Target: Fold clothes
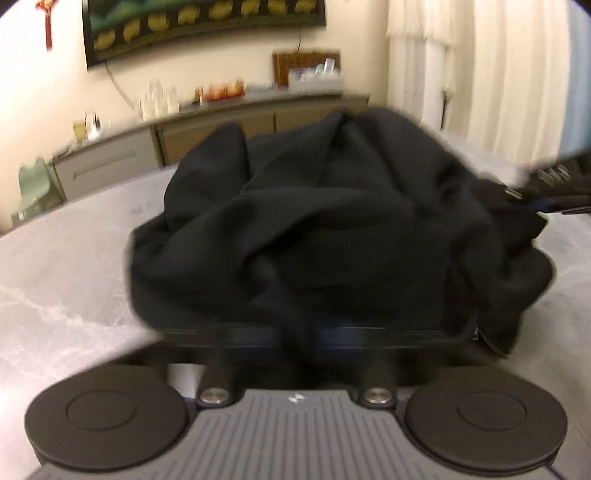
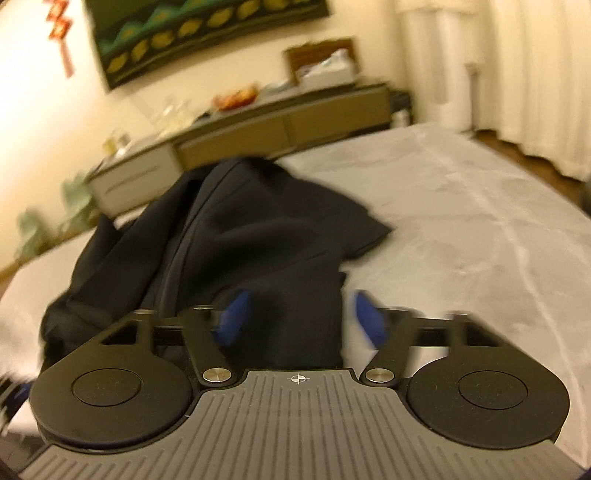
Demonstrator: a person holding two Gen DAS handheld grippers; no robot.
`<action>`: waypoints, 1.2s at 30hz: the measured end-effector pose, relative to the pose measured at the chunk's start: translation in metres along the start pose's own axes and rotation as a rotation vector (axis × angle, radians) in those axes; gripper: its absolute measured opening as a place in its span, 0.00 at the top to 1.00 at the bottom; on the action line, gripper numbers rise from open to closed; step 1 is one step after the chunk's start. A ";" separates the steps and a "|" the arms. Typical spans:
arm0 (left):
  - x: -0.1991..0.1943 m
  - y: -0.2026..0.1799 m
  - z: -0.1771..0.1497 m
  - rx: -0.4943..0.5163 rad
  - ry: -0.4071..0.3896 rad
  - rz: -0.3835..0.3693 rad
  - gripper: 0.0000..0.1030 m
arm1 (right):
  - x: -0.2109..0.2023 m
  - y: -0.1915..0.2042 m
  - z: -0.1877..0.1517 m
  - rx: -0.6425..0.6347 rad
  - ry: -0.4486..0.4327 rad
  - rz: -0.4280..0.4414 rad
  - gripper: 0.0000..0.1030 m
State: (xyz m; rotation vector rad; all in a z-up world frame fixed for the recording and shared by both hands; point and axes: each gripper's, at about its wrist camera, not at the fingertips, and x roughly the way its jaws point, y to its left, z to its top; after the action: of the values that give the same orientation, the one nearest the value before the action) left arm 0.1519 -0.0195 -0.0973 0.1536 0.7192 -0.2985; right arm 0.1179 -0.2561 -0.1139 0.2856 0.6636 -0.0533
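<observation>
The right gripper (image 2: 299,317) has its two blue fingers (image 2: 234,317) spread wide, with a fold of the black garment (image 2: 229,236) lying loose between them; the pads are apart from one another and nothing is pinched. On the left gripper (image 1: 295,332) the cloth is heaped right over the finger ends, so I cannot tell how far they stand apart or whether they have hold of it. The garment (image 1: 325,229) sits in a crumpled mound on the grey marbled tabletop (image 1: 66,273), bunched and creased, with a zipper pull showing at its right edge in the left wrist view. In that same view the other gripper pokes in at the far right, against the cloth. Beyond the table a low sideboard (image 2: 280,122) runs along the cream wall, a dark framed picture (image 1: 192,26) hangs above it, and pale curtains (image 1: 480,66) fall at the right. Both views are blurred.
</observation>
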 end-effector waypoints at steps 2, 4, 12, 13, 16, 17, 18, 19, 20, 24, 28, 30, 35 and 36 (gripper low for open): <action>-0.014 0.028 0.017 -0.095 -0.047 0.004 0.96 | 0.004 0.001 0.001 0.004 0.034 0.081 0.99; -0.048 0.067 0.037 -0.157 -0.149 0.083 0.96 | -0.008 0.008 0.001 -0.005 0.008 0.218 0.99; -0.108 0.177 0.035 -0.291 -0.175 0.284 0.82 | -0.032 0.041 -0.002 -0.110 -0.003 0.567 0.39; -0.108 0.174 0.022 -0.294 -0.155 0.261 0.71 | -0.033 0.039 0.003 -0.121 -0.028 0.510 0.40; -0.117 0.157 -0.016 -0.315 -0.124 0.152 0.42 | -0.028 0.028 0.029 -0.127 -0.084 0.313 0.27; -0.117 0.149 -0.025 -0.320 -0.111 0.108 0.41 | -0.019 0.025 0.037 -0.120 -0.086 0.260 0.22; -0.115 0.137 -0.032 -0.312 -0.097 0.062 0.39 | -0.010 0.022 0.045 -0.112 -0.089 0.206 0.19; -0.110 0.122 -0.037 -0.289 -0.085 0.022 0.35 | -0.001 0.019 0.054 -0.105 -0.091 0.154 0.17; -0.104 0.107 -0.042 -0.266 -0.074 -0.018 0.32 | 0.013 0.019 0.063 -0.108 -0.077 0.120 0.16; -0.072 0.057 -0.038 -0.133 -0.077 -0.029 0.11 | 0.064 0.015 0.077 -0.148 -0.009 0.037 0.13; -0.030 0.043 -0.027 -0.067 -0.064 0.001 0.17 | 0.115 0.010 0.085 -0.196 0.063 -0.031 0.15; -0.014 0.044 -0.024 -0.019 -0.059 0.005 0.70 | 0.141 0.007 0.089 -0.220 0.100 -0.064 0.41; -0.035 0.103 -0.002 -0.122 -0.119 0.078 0.97 | 0.130 0.015 0.092 -0.218 0.079 -0.033 1.00; -0.052 0.120 0.005 -0.150 -0.155 0.099 0.97 | 0.125 0.017 0.092 -0.215 0.070 -0.021 1.00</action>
State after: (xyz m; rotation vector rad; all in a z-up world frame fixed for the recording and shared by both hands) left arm 0.1563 0.1046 -0.0546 0.0229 0.5760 -0.1592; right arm 0.2736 -0.2601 -0.1176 0.0733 0.7353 0.0078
